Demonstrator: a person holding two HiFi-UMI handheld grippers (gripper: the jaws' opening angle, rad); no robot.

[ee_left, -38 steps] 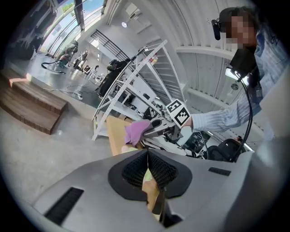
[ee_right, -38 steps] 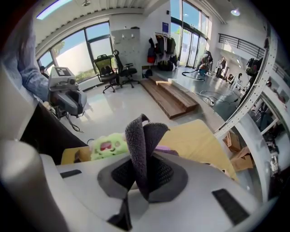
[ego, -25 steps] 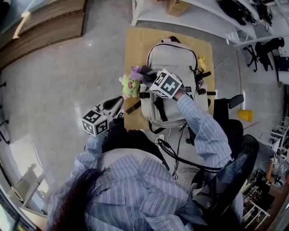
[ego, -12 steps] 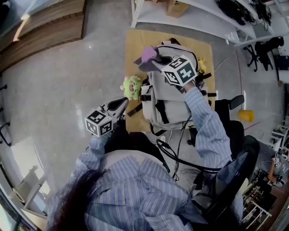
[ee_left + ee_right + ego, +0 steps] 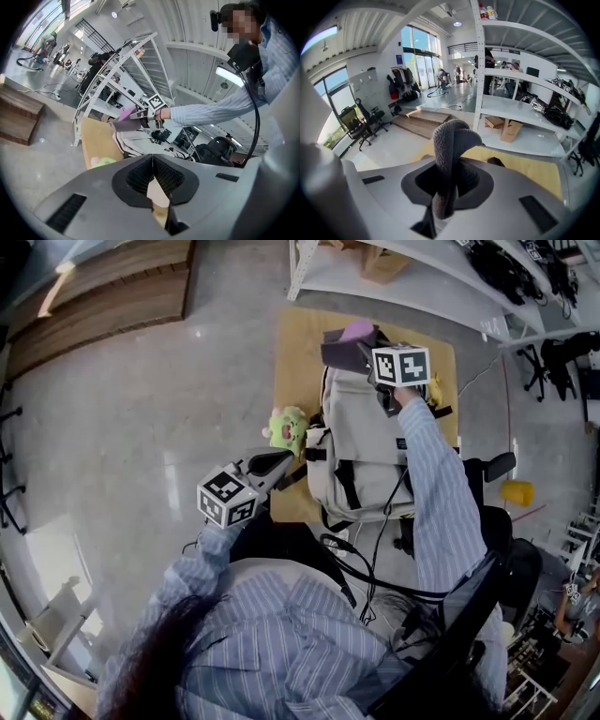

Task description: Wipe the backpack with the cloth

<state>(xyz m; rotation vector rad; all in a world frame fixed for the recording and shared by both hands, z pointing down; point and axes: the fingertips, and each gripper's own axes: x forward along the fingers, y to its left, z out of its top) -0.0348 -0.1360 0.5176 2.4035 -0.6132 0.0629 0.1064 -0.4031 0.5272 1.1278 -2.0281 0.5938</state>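
Polished concrete floor; the pale grey backpack (image 5: pixel 361 451) lay flat on a small wooden table (image 5: pixel 292 352). We noted the right gripper (image 5: pixel 359 350) clamped on the folded grey cloth (image 5: pixel 339 343) at the pack's top edge, likely to start a downward stroke. The left gripper (image 5: pixel 284 462) was closed on nothing beside a green plush toy (image 5: pixel 289 430), probably parked clear. We could not confirm cloth-to-fabric contact; the sleeve (image 5: pixel 431 484) hid the pack's right side.

The wooden table (image 5: pixel 298 362) in front of me stands on the grey floor (image 5: pixel 141 409). The pale backpack (image 5: pixel 361 442) lies flat on it, covering most of the top. A green plush toy (image 5: pixel 289 430) rests at the left edge, just beside the backpack. A small yellow item (image 5: pixel 434 388) lies along the backpack's right side.
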